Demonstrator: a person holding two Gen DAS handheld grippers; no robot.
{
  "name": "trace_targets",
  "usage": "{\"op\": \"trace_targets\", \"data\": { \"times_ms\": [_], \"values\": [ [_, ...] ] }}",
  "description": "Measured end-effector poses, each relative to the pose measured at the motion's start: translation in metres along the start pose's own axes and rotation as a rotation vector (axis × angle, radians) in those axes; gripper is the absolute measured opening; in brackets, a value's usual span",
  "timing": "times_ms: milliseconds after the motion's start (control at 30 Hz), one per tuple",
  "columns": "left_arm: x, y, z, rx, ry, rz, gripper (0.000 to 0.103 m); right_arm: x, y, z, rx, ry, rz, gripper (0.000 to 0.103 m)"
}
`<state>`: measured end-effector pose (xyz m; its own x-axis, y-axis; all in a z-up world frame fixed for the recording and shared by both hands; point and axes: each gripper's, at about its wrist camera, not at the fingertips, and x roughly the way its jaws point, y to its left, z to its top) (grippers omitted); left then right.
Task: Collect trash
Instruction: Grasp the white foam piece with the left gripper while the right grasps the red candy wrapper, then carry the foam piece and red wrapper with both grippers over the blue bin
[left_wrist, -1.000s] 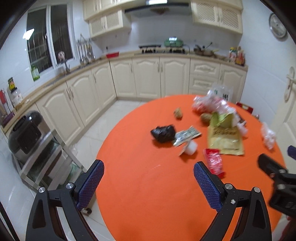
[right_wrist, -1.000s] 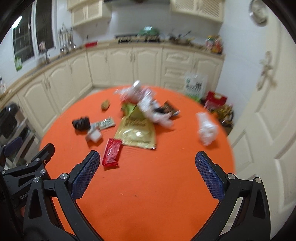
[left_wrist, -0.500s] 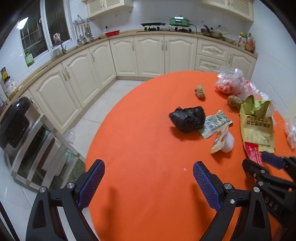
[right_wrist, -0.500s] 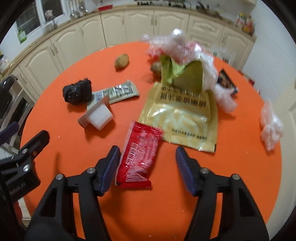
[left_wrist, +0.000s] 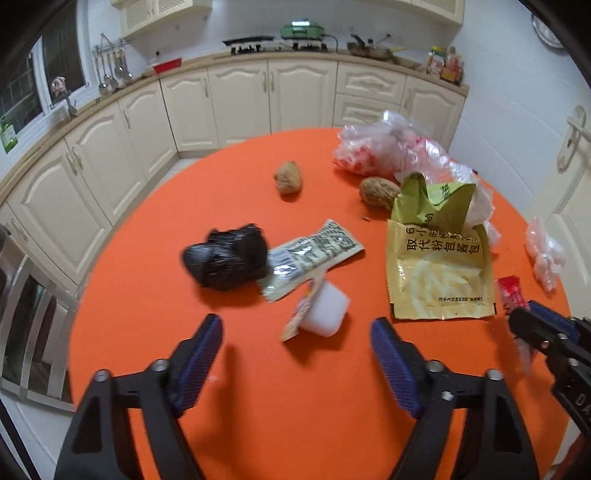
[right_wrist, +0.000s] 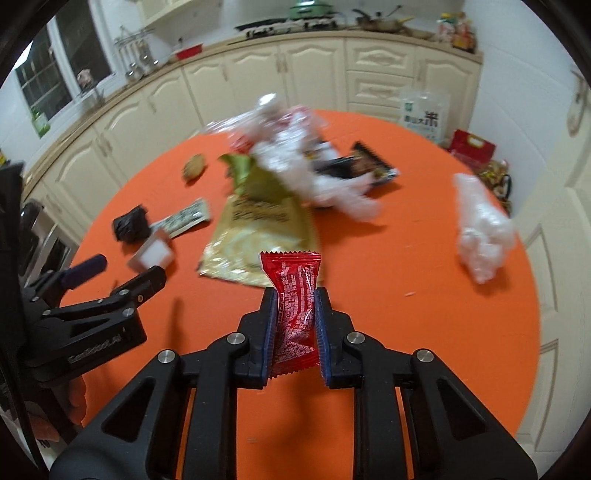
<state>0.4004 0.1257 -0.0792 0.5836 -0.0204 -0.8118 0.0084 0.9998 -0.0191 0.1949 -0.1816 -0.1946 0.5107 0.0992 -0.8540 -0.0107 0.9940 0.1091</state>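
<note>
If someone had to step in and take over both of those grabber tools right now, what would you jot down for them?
Right gripper: just closed, fingers pinching the red wrapper, lifted off the orange table.
Left gripper: open, has been closing, holds nothing; the white cup lies just ahead of it.
Still on the table: black bag, striped wrapper, yellow packet, green packet, two brown lumps, clear plastic bags.
Done: one wrapper picked up. Left: everything else; no bin in view.
</note>
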Motion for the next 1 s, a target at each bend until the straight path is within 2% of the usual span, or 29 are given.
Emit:
{"op": "trace_targets", "data": {
  "times_ms": [33,67,133,300,433,467,533,567,633,667,767,1000],
  "values": [
    [0.009,0.0,0.007,-0.001,0.013,-0.002,0.057,0.0,-0.005,0.001,0.008,0.004,0.001,0.019],
    [0.017,0.0,0.014,-0.003,0.026,0.002,0.055,0.004,-0.01,0.005,0.016,0.012,0.001,0.019],
    [0.019,-0.004,0.025,0.009,-0.008,-0.003,0.024,0.011,-0.015,0.008,0.027,0.028,0.0,0.019],
    [0.029,-0.009,0.037,0.013,-0.002,0.01,0.019,0.021,-0.021,0.013,0.038,0.053,0.009,0.019],
    [0.028,-0.015,0.043,0.011,-0.02,0.011,0.018,0.009,-0.021,0.01,0.03,0.032,0.01,0.019],
    [0.023,-0.02,0.033,0.016,-0.029,0.014,0.018,0.004,-0.021,0.009,0.031,0.023,0.009,0.019],
    [0.015,-0.024,0.033,0.027,-0.058,0.015,0.018,-0.008,-0.021,0.008,0.032,-0.002,0.007,0.019],
    [0.005,-0.027,0.019,0.028,-0.071,0.013,0.018,-0.016,-0.02,0.007,0.03,-0.018,0.005,0.019],
    [-0.008,-0.028,0.016,0.028,-0.102,0.006,0.018,-0.033,-0.019,0.004,0.027,-0.055,-0.001,0.019],
    [-0.022,-0.034,-0.004,0.028,-0.117,0.005,0.018,-0.04,-0.018,0.004,0.025,-0.07,-0.001,0.019],
    [-0.048,-0.044,-0.024,0.035,-0.177,0.005,0.018,-0.068,-0.016,0.001,0.016,-0.132,-0.005,0.019],
    [-0.117,-0.06,-0.058,0.056,-0.335,-0.007,0.018,-0.139,-0.007,-0.013,0.004,-0.283,-0.004,0.019]
  ]
}}
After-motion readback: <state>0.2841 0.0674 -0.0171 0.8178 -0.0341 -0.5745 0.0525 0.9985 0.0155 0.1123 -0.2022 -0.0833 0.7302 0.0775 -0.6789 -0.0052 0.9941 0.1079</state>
